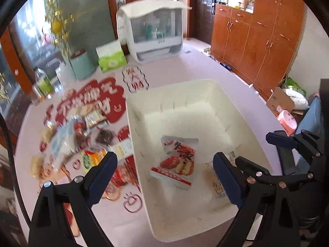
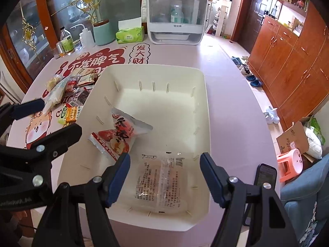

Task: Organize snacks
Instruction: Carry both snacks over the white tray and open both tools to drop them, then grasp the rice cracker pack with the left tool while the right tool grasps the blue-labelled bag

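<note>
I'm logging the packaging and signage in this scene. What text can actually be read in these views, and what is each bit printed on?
"不发脾气": red cloud print on the table mat.
"发大财": dashed-frame print on the mat.
Large red characters on the red-and-white snack packet in the white bin: creased, not surely readable.
Clear packet: fine print and barcode, too small.
Orange snack box, tissue pack, cabinet brand strip, cardboard box: too small or blurred.

White bin (image 2: 202,111) on a pink table (image 2: 232,123), red snack packet (image 2: 117,135) and clear packet (image 2: 160,179) lying inside, right gripper (image 2: 164,175) spread wide above the clear packet, snack pile (image 2: 67,90) left of the bin, left gripper (image 2: 51,115) beside it
</note>
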A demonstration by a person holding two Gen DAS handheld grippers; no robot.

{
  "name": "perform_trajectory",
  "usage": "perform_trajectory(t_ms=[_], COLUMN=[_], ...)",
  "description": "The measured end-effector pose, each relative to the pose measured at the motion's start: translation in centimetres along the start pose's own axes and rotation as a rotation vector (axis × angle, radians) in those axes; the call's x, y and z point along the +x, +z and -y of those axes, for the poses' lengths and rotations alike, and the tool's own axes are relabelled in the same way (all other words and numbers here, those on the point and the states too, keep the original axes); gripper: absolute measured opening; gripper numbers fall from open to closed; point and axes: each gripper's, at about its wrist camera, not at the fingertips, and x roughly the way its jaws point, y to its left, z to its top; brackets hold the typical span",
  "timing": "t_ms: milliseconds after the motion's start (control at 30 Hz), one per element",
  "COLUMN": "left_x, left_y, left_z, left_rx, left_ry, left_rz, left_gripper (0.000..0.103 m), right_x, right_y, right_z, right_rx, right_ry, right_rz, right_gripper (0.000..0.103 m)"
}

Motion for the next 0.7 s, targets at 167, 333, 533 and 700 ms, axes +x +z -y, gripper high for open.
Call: perform_trajectory(t_ms=[167, 333, 533, 700], left_x=[-0.8, -1.5, -2.4, -3.1], left_y=[0.0, 0.0, -0.1, -0.5], left_z=[0.1, -0.2, -1.2, -3.0], left_rx=[0.010, 0.017, 0.010, 0.021], left_ry=[-0.005, -0.003, -0.023, -0.037], left_rz=[0.024, 0.045, 0.067, 0.070], left_gripper=[0.094, 0.094, 0.094, 0.094], right_x=[-0.6, -1.1, -1.8, -2.6], right_y=[-0.1, -0.2, -0.2, 0.0], right_z=[-0.3, -0.6, -1.1, -2.1], right_rx=[0.008, 0.018, 0.042, 0.084], right_ry=[-0.017, -0.029, -0.053, -0.082], right_rz=[0.005, 0.013, 0.025, 0.038], right_gripper=[0.071, 0.071, 0.071, 0.071])
